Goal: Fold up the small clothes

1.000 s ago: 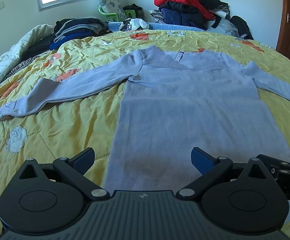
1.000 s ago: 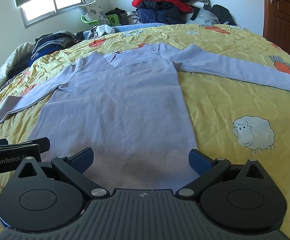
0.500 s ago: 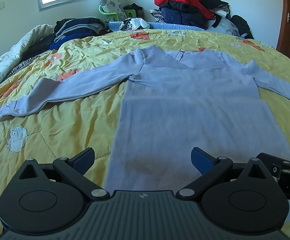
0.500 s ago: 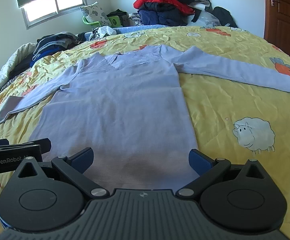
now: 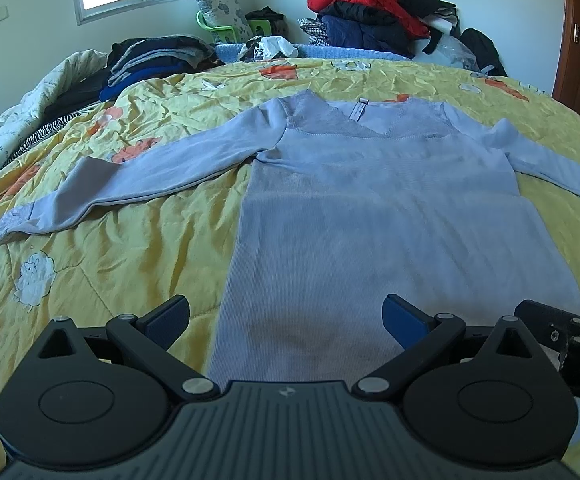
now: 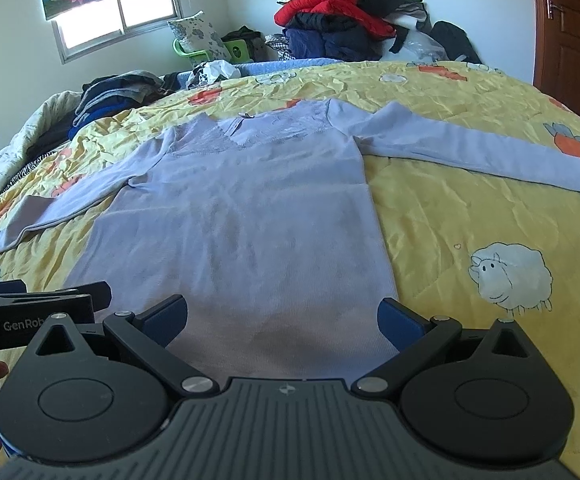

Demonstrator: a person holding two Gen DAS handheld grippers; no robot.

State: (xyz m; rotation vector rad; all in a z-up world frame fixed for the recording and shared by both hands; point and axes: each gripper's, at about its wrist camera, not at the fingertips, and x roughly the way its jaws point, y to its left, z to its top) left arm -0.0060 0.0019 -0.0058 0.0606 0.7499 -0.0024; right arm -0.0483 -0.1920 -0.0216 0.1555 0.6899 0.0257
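Now both tongs, left tongs (image 5: 286, 316) and right tongs (image 6: 282, 314), hang wide apart, holding nothing, over the purple top (image 5: 369, 220) on the bed (image 5: 110, 248); pinch one hem corner each, near the bed's front edge.

Left gripper (image 5: 286, 316) sits low and level, jaws spread wide, blue fingertips (image 5: 399, 314) far apart with nothing between them. Right gripper (image 6: 282, 314) matches it, jaws wide, blue pads (image 6: 397, 316) clear of any grip. The two ride side by side: the right one's black body pokes into the left view's right edge, the left one's into the right view's left edge.
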